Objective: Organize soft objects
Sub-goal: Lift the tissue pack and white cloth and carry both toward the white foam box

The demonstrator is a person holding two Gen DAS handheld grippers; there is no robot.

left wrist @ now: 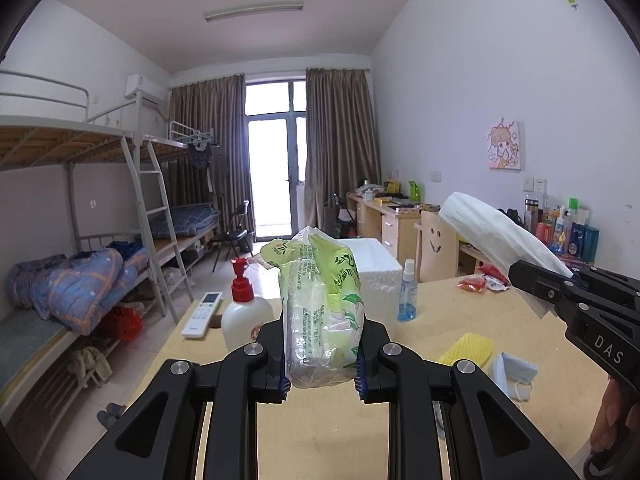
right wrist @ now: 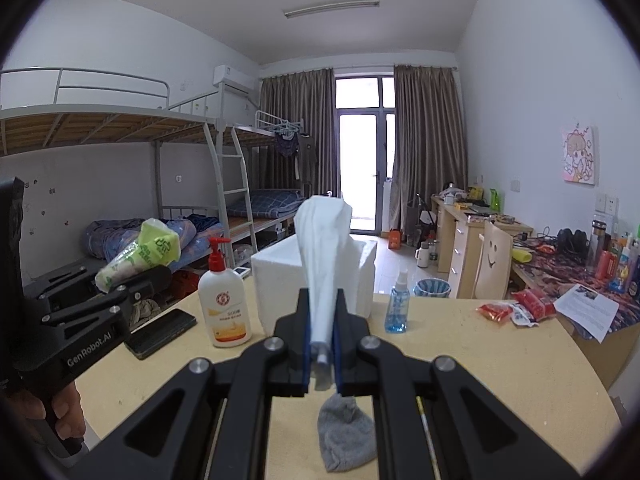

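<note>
**Both grippers are carrying soft packs above the table**

Your left gripper (left wrist: 322, 364) is pinching a green tissue pack (left wrist: 320, 304), its pads pressing the clear wrapper on both sides while the pack is standing up out of the jaws, clear of the table (left wrist: 480, 320). Your right gripper (right wrist: 322, 356) is pressed together on a white paper bundle (right wrist: 324, 248), which is rising straight up between its fingers and fanning out at the top.

Ahead of the right gripper a white foam box (right wrist: 280, 280) is sitting on the table, with a lotion bottle (right wrist: 224, 300) to its left and a blue spray bottle (right wrist: 397, 304) to its right. Beneath the right gripper a grey sock (right wrist: 346, 436) is lying on the table. Below and right of the left gripper a yellow sponge (left wrist: 466, 350) and a face mask (left wrist: 514, 372) are lying near each other.
</note>
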